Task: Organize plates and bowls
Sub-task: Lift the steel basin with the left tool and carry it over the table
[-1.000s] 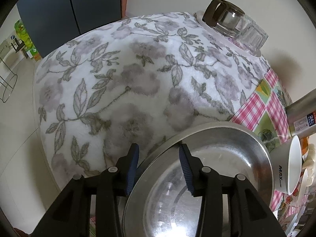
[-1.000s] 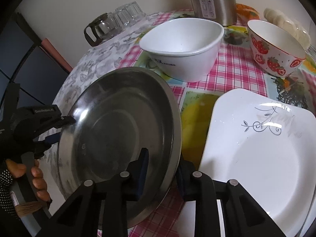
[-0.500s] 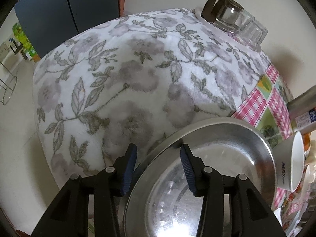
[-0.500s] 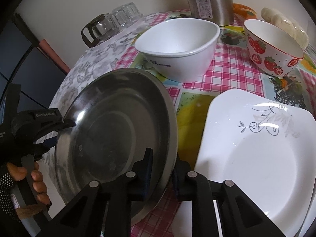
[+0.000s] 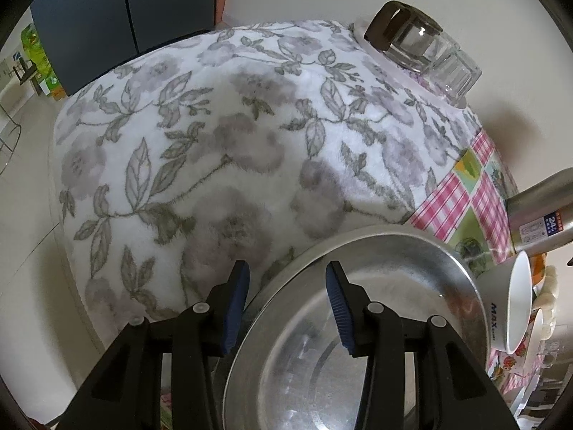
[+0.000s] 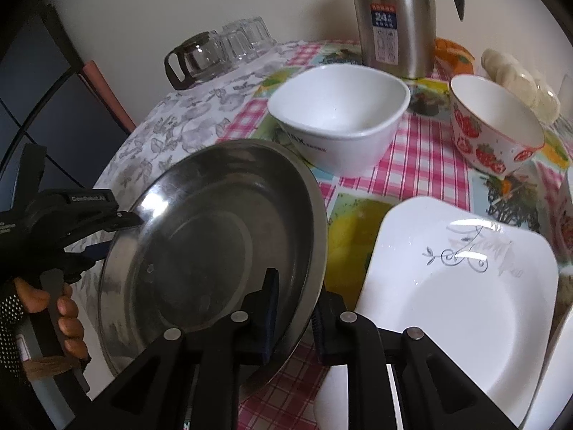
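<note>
A steel plate (image 6: pixel 215 236) is tilted up off the table, its rim between the fingers of both grippers. My right gripper (image 6: pixel 295 308) is shut on its near rim. My left gripper (image 5: pixel 286 308) straddles the opposite rim with a wide gap between its blue pads, open; it shows at the left of the right wrist view (image 6: pixel 107 229). The steel plate fills the lower right of the left wrist view (image 5: pixel 358 340). A white square plate (image 6: pixel 465 294) lies flat to the right. A white square bowl (image 6: pixel 340 114) and a strawberry bowl (image 6: pixel 494 125) stand behind.
A steel thermos (image 6: pixel 394 18) stands at the back, with an upturned glass pot (image 6: pixel 193 61) and glasses (image 6: pixel 247 36) back left. A floral cloth (image 5: pixel 215 150) covers the table's left part, a pink checked cloth (image 6: pixel 422 165) the rest.
The right gripper has closed tighter on the plate's rim and lifted it a little. The left gripper's jaws stay apart around the far rim.
</note>
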Demonstrator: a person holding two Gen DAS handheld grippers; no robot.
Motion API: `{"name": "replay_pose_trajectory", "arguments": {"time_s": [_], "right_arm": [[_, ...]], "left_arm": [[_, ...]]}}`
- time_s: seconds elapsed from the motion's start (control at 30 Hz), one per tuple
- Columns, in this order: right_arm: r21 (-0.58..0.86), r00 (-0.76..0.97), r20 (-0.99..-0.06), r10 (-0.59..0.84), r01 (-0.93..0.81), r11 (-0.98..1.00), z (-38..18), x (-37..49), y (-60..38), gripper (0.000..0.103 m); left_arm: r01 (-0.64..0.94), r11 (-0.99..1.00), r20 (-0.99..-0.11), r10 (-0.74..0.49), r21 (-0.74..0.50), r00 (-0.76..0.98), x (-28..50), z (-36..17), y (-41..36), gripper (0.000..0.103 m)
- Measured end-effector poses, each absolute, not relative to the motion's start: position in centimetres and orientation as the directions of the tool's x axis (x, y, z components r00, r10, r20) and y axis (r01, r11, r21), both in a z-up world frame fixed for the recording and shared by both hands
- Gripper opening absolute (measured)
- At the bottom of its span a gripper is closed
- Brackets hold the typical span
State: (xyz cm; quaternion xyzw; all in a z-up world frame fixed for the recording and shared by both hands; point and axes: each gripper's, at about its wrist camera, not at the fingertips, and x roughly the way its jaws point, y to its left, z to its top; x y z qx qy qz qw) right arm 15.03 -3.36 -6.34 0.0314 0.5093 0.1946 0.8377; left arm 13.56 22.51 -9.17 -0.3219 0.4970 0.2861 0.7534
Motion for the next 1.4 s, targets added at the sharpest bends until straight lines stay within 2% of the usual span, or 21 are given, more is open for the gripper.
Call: {"name": "replay_pose_trajectory", "arguments": {"time_s": [0.57, 1.4], "right_arm": [[0.278, 0.443, -0.803, 0.399, -0.314, 0.908, -4.1, 14.5, -3.8, 0.018], [0.286, 0.571, -0.712, 0.409, -0.296, 0.911, 1.8, 12.8, -8.3, 0.019]], "left_arm": [[-0.739, 0.595, -0.906, 0.042, -0.316, 0.422, 12.6, -7.5, 23.5, 0.046], [-0.584, 0.653, -0.776, -0.009, -0.483, 0.631, 12.6, 0.3, 19.3, 0.046]]}}
